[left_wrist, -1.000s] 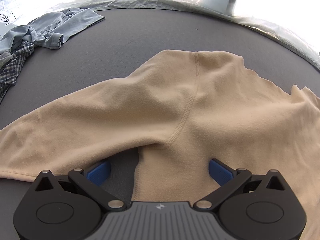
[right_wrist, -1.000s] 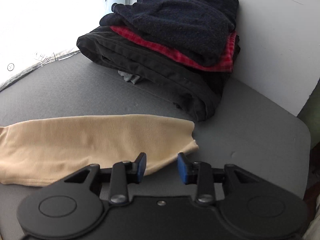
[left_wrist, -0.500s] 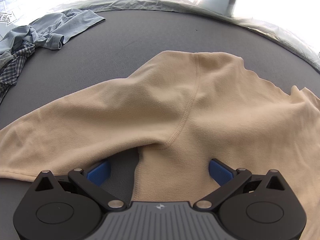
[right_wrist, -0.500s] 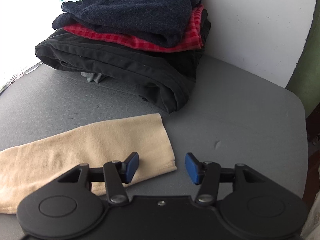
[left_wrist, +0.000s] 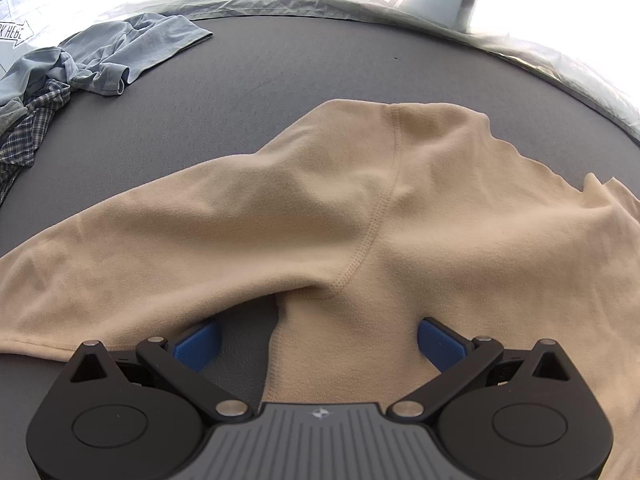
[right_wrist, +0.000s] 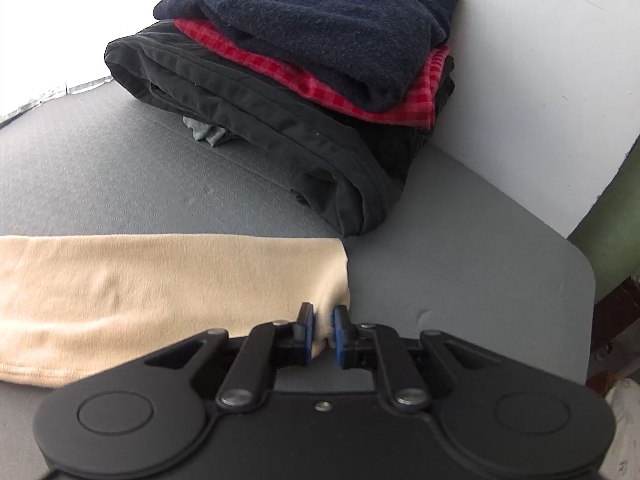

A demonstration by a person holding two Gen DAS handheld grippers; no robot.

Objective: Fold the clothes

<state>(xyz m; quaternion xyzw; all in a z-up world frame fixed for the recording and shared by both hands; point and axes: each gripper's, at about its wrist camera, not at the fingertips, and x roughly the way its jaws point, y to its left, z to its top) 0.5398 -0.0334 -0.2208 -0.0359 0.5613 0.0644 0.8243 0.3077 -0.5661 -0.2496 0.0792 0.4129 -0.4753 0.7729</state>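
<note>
Grey table: right gripper closing on sleeve cuff.

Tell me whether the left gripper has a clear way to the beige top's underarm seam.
Probably yes. The left gripper is open right over the beige top, with the underarm seam just ahead of its fingers and nothing lying between.

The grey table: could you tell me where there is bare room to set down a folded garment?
Free: the table between the beige top and the far edge, and the corner right of the sleeve cuff. Crowded: the folded stack by the wall, and the unfolded clothes at far left.
</note>
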